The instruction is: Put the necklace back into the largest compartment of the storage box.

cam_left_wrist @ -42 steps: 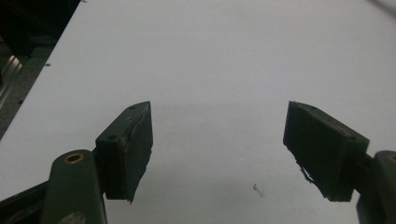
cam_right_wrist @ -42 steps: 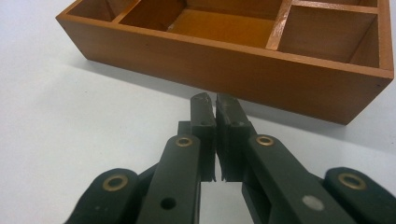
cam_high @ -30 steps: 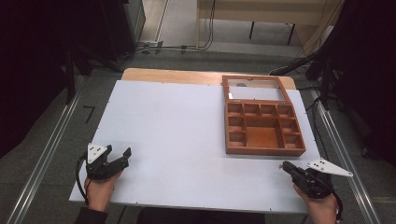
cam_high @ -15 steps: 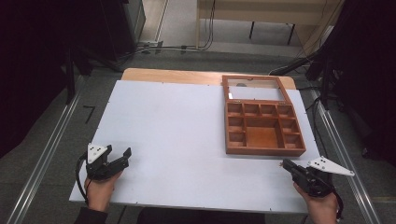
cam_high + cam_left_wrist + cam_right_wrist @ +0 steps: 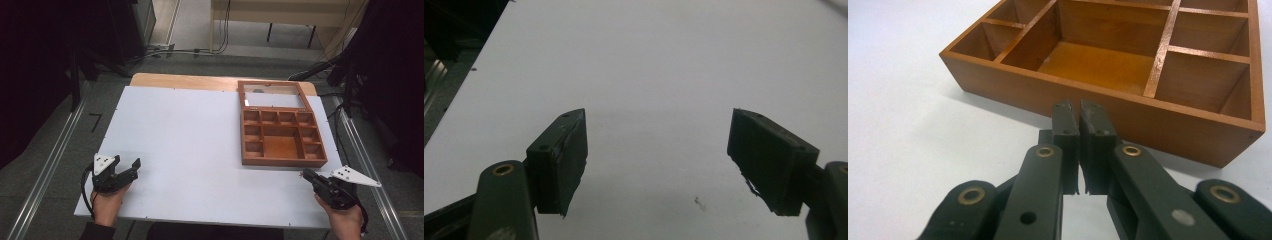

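Reddish-brown wooden box (image 5: 283,137), white table (image 5: 190,145), black fingers (image 5: 1066,122)

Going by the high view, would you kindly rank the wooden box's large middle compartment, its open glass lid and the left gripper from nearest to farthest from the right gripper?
1. Large middle compartment, just ahead, in the box.
2. Glass lid, at the box's far end.
3. Left gripper, across the table near its left edge.

The right gripper sits at the box's near right corner.

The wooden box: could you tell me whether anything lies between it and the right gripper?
Nothing visible does. The right gripper, its fingers shut, points at the near wall of the box, with bare white table between them in the right gripper view.
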### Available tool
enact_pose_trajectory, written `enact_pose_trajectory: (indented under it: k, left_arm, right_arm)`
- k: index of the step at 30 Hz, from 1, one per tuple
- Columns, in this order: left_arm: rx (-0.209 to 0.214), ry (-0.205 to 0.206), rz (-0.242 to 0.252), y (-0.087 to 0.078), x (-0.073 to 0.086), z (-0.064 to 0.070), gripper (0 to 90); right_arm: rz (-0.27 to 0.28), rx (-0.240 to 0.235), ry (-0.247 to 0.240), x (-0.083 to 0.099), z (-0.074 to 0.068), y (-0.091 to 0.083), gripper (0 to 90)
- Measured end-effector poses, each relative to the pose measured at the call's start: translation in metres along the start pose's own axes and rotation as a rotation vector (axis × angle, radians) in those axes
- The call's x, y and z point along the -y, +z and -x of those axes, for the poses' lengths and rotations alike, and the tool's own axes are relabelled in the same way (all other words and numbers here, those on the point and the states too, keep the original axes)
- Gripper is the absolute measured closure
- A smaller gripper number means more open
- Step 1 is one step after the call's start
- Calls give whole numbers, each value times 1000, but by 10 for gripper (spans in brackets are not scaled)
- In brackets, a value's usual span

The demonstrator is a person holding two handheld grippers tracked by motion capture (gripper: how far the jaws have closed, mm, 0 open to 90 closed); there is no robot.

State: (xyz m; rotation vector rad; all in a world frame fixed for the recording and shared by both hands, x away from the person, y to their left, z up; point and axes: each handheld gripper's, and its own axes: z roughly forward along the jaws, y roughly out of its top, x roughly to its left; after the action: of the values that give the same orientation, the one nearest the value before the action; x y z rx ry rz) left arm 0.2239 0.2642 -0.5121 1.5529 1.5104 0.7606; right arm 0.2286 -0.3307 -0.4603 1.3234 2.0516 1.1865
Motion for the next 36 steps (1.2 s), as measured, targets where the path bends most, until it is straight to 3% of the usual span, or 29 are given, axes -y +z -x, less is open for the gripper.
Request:
enact_pose_trajectory:
  k: [36]
  left_arm:
    - [-1,0,1,0,0,0,243]
  right_arm:
    - [35,-3,-11,-20,-5,7,842]
